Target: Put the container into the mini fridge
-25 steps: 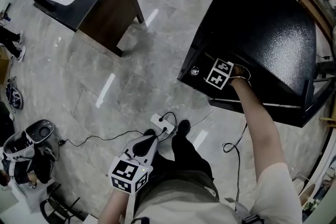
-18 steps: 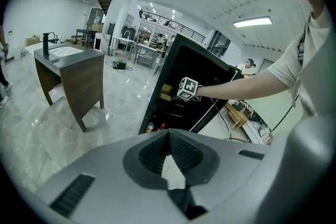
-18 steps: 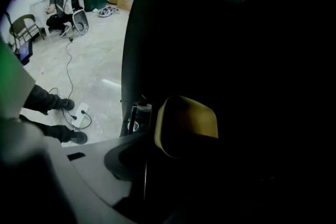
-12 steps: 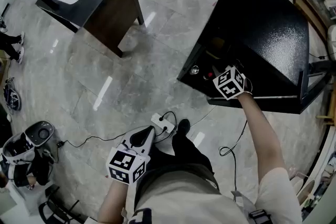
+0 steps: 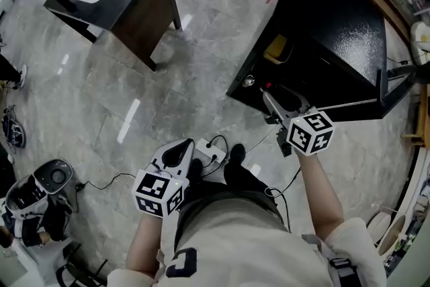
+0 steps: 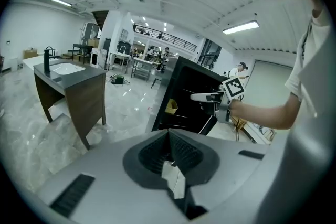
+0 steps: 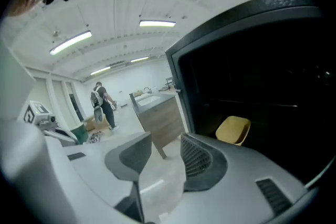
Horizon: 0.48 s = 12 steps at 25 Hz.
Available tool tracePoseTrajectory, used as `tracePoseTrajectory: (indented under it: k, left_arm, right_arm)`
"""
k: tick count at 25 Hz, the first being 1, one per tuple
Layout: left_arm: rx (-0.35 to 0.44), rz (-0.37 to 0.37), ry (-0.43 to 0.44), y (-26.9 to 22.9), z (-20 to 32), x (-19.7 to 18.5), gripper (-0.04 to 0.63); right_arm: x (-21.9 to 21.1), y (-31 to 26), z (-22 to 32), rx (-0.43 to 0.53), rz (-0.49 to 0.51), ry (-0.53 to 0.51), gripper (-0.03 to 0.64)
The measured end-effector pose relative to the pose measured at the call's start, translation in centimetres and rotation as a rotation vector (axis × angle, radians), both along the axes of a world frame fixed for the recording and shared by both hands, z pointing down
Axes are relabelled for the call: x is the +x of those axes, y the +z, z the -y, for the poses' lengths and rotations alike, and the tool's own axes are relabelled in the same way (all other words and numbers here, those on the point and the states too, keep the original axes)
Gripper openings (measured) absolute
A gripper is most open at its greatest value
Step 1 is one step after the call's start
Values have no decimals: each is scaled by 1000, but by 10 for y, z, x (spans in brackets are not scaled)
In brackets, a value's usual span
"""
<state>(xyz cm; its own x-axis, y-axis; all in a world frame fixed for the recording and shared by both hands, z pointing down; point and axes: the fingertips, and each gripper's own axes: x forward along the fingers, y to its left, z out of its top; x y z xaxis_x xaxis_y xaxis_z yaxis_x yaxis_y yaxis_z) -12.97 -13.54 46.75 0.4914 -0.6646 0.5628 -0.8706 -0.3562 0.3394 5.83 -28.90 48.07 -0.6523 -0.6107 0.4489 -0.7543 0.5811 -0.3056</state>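
right tongs (image 5: 282, 104) backed out of the mini fridge (image 5: 336, 30), just opened, empty; container (image 5: 277, 48) inside; left tongs (image 5: 176, 152) pressed together.

The container (image 5: 276, 49) sits in the mini fridge (image 5: 339, 20); the sink table (image 5: 138, 10) stands well left.

Legible text: none was found in any view.
Left gripper (image 5: 176, 156) cube: carried black-and-white square code markers, without letters or numerals.
Right gripper (image 5: 282, 103) cube: carried markers of the same kind.
Shirt (image 5: 222, 252) print: a dark mark was partly visible and could not be read.
Mini fridge (image 5: 336, 44): no readable label showed.
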Motion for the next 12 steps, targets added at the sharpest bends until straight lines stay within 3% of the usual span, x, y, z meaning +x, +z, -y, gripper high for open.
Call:
tracePoseTrajectory:
  k: [6, 12]
  left_arm:
    - [112, -21, 48, -25, -3, -7, 41]
    - [168, -55, 85, -41, -11, -24, 41]
  right_arm:
    - [-30, -28, -69, -53, 106, 1, 178]
    - [-99, -44, -129, -55, 125, -106, 155]
